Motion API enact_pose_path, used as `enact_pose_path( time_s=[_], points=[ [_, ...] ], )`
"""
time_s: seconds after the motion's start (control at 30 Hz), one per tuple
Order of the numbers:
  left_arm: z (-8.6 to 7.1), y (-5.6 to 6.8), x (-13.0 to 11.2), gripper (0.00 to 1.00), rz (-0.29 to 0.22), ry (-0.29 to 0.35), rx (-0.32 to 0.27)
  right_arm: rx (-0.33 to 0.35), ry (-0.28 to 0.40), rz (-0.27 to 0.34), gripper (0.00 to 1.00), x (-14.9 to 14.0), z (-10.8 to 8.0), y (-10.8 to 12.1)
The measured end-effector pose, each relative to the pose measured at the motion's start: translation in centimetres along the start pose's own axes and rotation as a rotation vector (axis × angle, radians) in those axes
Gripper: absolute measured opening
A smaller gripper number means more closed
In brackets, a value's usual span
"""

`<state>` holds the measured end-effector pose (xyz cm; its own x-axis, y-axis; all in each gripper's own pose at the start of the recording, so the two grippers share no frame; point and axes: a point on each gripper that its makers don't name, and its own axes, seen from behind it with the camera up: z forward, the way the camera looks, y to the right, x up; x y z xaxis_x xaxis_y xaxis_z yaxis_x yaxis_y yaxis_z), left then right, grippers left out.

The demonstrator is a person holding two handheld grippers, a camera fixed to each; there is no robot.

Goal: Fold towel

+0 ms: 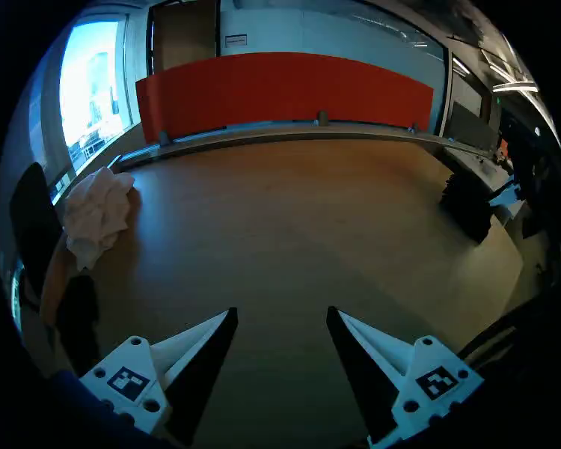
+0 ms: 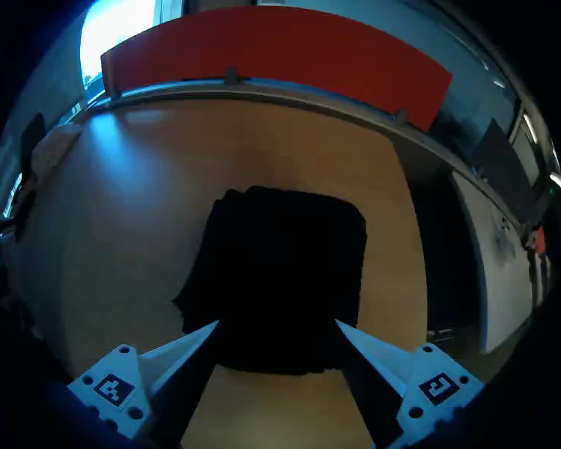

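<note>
Judged to be late in the fold, or between folds, with no cloth in hand. Working over a broad light-brown wooden tabletop (image 1: 295, 224), closed at its far edge by a long curved red partition panel (image 1: 280, 90), with a bright window (image 1: 90, 82) at far left and dim office fittings to the right. Note the near-black squarish fabric towel (image 2: 280, 277) lying flat on that tabletop in the right gripper view, compact and fairly straight-edged, directly ahead of the fingers. Note too a crumpled white cloth heap (image 1: 93, 213) near the table's left edge in the left gripper view. With the right gripper (image 2: 277, 323) spread wide and gripping nothing, fingertips flanking the towel's near edge; cannot tell whether touching it or just above. With the left gripper (image 1: 280, 310) likewise wide apart and empty, over bare wood. Next, probably: pinch a near edge or corner of the towel, lift, carry across to the opposite edge, keeping the layers aligned.
</note>
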<state>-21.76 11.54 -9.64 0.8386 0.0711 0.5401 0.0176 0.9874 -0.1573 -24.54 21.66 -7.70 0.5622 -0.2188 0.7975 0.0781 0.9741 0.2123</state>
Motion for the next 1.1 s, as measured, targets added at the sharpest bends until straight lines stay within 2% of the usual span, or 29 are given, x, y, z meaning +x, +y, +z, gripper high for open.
enact_pose_path(
  time_s=[0.27,0.67,0.87,1.1],
  points=[
    [-0.3,-0.5,-0.5,0.88,-0.004,-0.008,0.013,0.002,-0.017,0.021,0.99,-0.9,1.0,0.2],
    [0.0,-0.9,0.0,0.88,-0.016,0.001,0.019,-0.003,0.064,0.031,0.99,1.7,-0.6,-0.2],
    [-0.1,-1.3,0.4,0.88,-0.029,0.009,0.027,-0.037,0.176,0.060,0.99,4.0,-1.7,-0.3],
    [-0.2,-2.1,0.9,0.88,-0.042,0.022,0.037,-0.088,0.308,0.124,0.99,6.8,-3.1,-0.4]
  ],
)
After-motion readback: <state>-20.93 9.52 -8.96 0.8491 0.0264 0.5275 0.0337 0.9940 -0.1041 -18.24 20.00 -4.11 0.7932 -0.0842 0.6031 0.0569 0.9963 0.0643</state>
